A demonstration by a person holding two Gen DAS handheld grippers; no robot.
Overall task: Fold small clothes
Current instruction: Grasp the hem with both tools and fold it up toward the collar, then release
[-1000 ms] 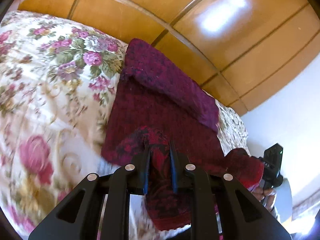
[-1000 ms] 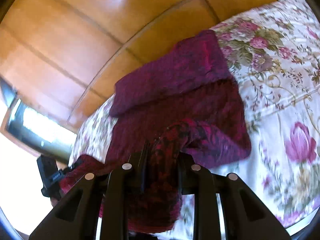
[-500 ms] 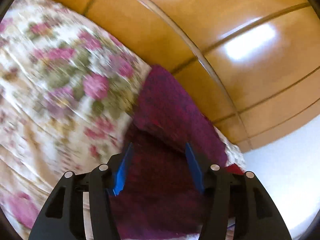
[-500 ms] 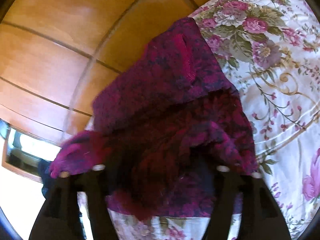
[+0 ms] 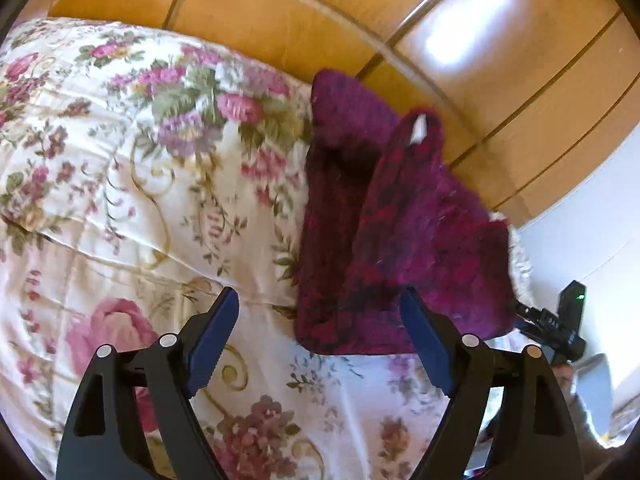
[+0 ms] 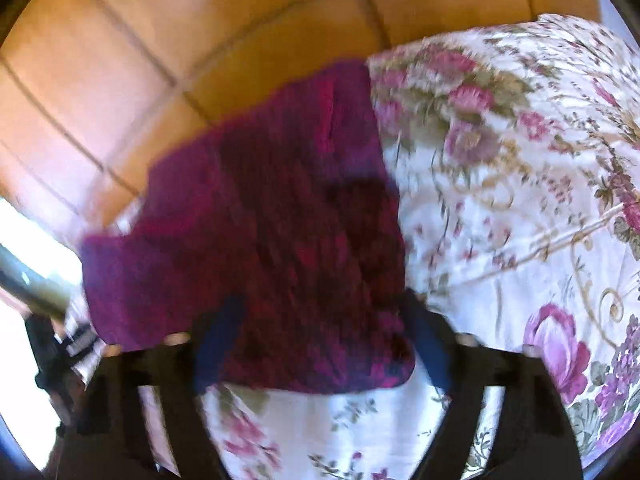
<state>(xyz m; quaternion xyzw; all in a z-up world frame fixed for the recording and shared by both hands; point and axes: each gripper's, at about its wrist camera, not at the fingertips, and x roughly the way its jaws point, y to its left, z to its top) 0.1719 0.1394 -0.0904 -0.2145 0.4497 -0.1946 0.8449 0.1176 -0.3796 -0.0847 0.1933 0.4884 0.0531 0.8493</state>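
Across the centre of both wrist views lies a small knitted garment (image 5: 400, 248), a fuzzy wool piece mottled in magenta, crimson and near-black, folded over on itself into a rough rectangle with soft, rounded corners. It rests on a bed (image 5: 120, 208) near the bed's far edge, on a glossy cream cover printed with pink roses, green leaves and gold scrolls and creased into shallow ridges. In the left view a loose upper layer stands up in a peak at centre right, with a small white tag showing near its tip. Behind the bed, in the upper part of both frames, runs a polished honey-coloured wooden wall (image 5: 500, 80) of grooved panels that catch bright glare.

Low in the left view, the left gripper (image 5: 320, 340) has just been opening; its blue-padded black fingers stand wide apart over the garment's near edge, clasping nothing. Blurred at the bottom of the right view, the right gripper (image 6: 320, 352) has just been closing, yet its fingers straddle the garment's near hem without pressing on it.
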